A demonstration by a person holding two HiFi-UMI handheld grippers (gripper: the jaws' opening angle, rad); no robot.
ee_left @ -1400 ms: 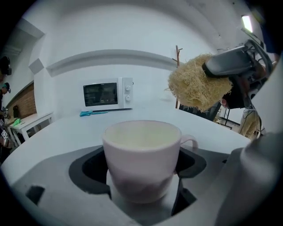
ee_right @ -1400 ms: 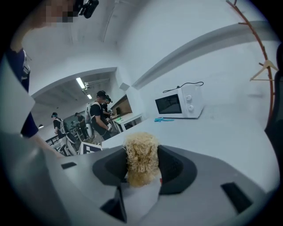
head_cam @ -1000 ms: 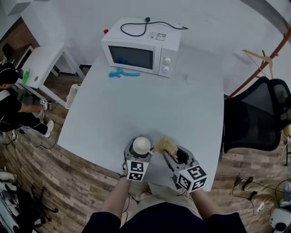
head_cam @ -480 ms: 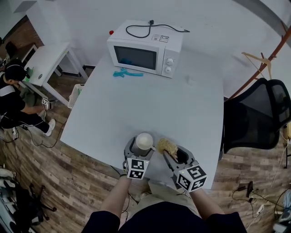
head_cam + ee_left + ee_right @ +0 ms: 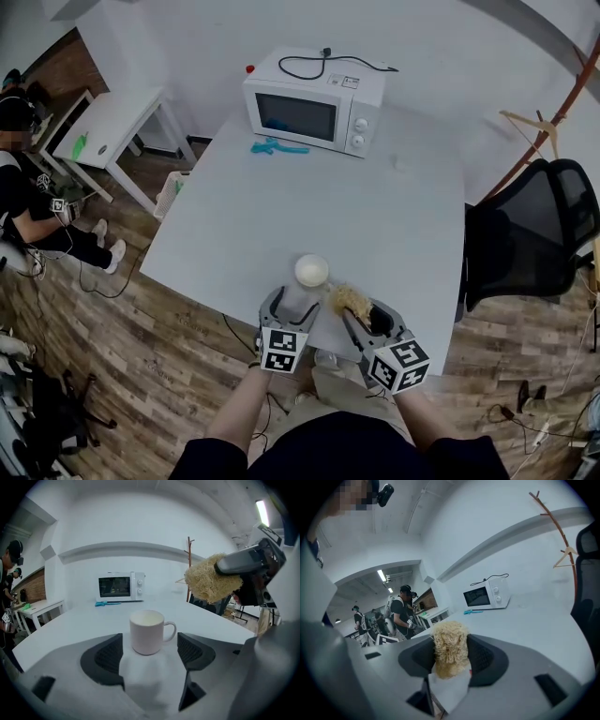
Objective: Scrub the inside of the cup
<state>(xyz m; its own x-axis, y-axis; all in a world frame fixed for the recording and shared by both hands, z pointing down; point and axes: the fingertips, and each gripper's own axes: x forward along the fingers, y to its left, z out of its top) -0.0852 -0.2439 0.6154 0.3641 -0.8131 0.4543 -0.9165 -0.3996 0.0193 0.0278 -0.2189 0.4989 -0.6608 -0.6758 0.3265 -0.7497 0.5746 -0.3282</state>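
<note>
A white cup (image 5: 310, 273) with a handle stands upright on the white table (image 5: 375, 216) near its front edge. My left gripper (image 5: 291, 306) is open just behind it. In the left gripper view the cup (image 5: 147, 632) sits a little beyond the tips of the wide-apart jaws, touching neither one. My right gripper (image 5: 356, 314) is shut on a straw-coloured fibre scrubber (image 5: 349, 299), held to the right of the cup and slightly above it. The scrubber (image 5: 450, 646) fills the gap between the right jaws, and it also shows in the left gripper view as a scrubber (image 5: 208, 581) at the upper right.
A white microwave (image 5: 314, 114) stands at the table's far end, with a teal object (image 5: 278, 146) in front of it. A black office chair (image 5: 530, 244) is at the right and a wooden coat stand (image 5: 544, 122) behind it. A small white table (image 5: 112, 127) and a person (image 5: 23, 187) are at the left.
The cup sat between the left jaws before. Now it stands on the table just past their tips, with the jaws apart. The right gripper and scrubber have barely moved.
</note>
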